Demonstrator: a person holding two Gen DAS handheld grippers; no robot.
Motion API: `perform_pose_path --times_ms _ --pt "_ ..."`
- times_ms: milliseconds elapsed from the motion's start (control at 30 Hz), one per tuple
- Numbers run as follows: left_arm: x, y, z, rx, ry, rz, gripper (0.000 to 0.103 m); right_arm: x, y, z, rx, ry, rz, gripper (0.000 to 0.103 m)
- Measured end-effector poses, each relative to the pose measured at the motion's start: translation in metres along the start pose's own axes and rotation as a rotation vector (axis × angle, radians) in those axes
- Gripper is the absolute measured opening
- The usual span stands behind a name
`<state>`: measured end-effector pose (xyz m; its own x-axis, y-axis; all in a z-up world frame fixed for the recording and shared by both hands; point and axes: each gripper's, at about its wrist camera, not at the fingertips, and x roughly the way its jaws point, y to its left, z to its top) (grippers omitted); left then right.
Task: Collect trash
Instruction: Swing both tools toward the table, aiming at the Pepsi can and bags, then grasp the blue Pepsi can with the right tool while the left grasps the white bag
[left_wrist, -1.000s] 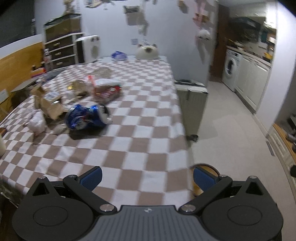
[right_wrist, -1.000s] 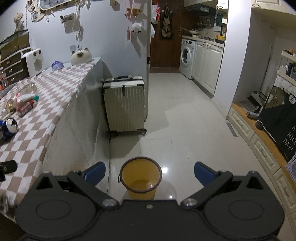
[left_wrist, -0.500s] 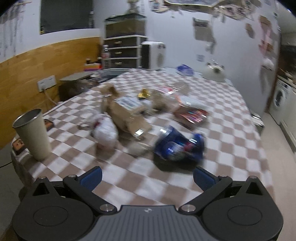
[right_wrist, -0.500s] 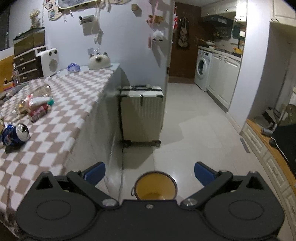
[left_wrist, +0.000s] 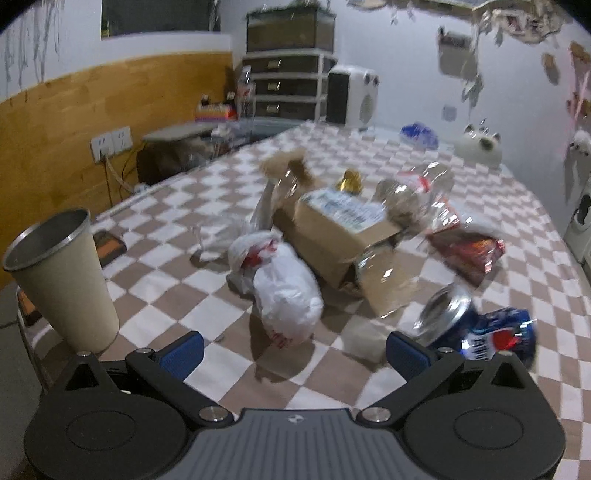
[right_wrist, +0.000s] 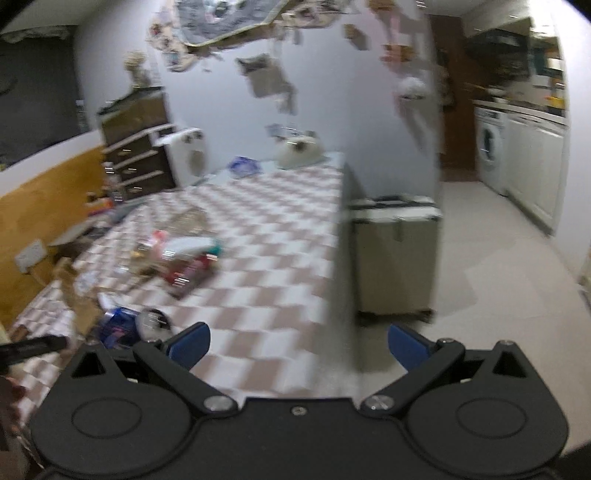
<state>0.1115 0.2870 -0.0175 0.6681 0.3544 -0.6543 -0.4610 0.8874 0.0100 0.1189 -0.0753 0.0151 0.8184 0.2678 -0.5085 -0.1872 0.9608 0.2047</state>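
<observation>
Left claw (left_wrist: 293, 349) hanging open, empty, near white bag (left_wrist: 286, 295) beside box (left_wrist: 341, 240); bag looking soft, light; pinching scrunched top looks best.

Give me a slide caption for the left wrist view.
Open left gripper faces white bag, cardboard box and crushed can.

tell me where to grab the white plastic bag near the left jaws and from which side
Take the white plastic bag at its bunched, knotted neck at the far end, where the red print shows. That part is narrow enough to pinch, while the body is puffy and slack. Come from above with the open left gripper, since the cardboard box crowds its right side.
</observation>
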Motion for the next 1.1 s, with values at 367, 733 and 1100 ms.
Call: perform_pose_path --times_ms 367,733,1100 --pt "0.03 0.011 -0.021 0.011 0.009 -0.086 0.103 0.074 0.084 0.015 -0.001 0.06 0.185 0.103" --pt "0.016 0.025 -0.012 -0.029 -0.123 -0.16 0.101 0.12 0.131 -0.001 0.019 0.182 0.238 0.039" --pt "0.032 0.025 0.024 -0.073 -0.14 -0.15 0.075 0.092 0.091 -0.003 -0.117 0.189 0.275 0.023"
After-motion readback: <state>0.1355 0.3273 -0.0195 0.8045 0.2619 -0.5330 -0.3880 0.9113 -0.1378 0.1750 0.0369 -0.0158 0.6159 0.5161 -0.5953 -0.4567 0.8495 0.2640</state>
